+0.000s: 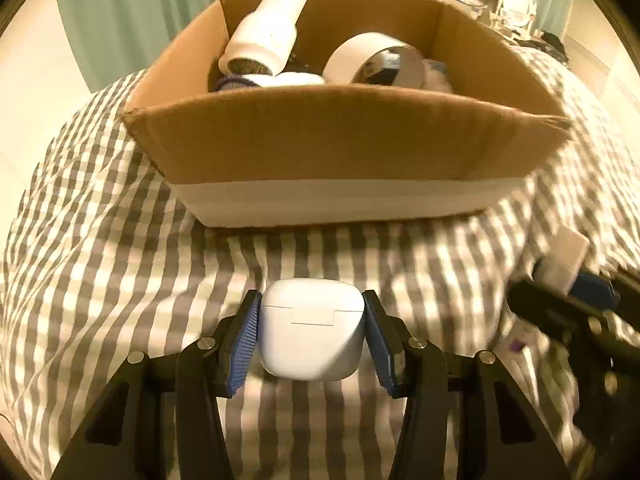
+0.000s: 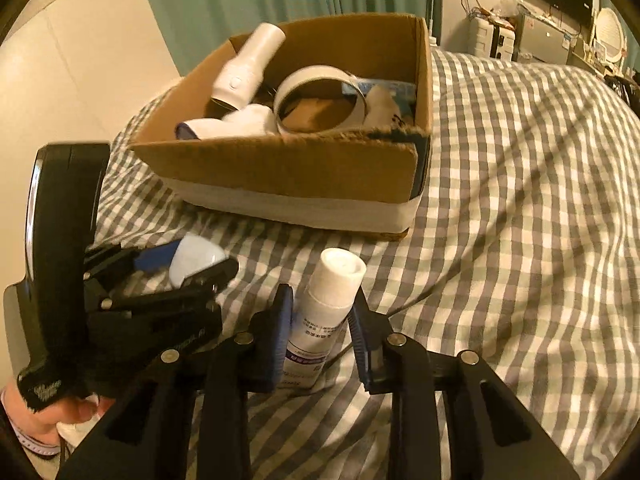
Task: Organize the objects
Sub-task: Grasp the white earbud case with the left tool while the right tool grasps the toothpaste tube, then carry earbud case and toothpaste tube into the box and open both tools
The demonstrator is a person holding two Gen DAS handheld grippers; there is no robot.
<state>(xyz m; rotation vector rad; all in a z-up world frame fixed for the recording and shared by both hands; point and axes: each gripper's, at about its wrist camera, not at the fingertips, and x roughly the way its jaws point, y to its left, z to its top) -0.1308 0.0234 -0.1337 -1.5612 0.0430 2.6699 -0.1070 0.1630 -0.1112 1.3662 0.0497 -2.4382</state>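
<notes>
Right now our left gripper is clamped on a white earbud case, while our right gripper squeezes a white tube with a printed label. Both hang above the checked bedspread, just short of the cardboard box holding a white bottle and a tape roll.

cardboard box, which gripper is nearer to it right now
Left, narrowly. The left gripper, shut on the white earbud case, points at the cardboard box's near wall. The right gripper, shut on the white tube, sits slightly farther back.
</notes>
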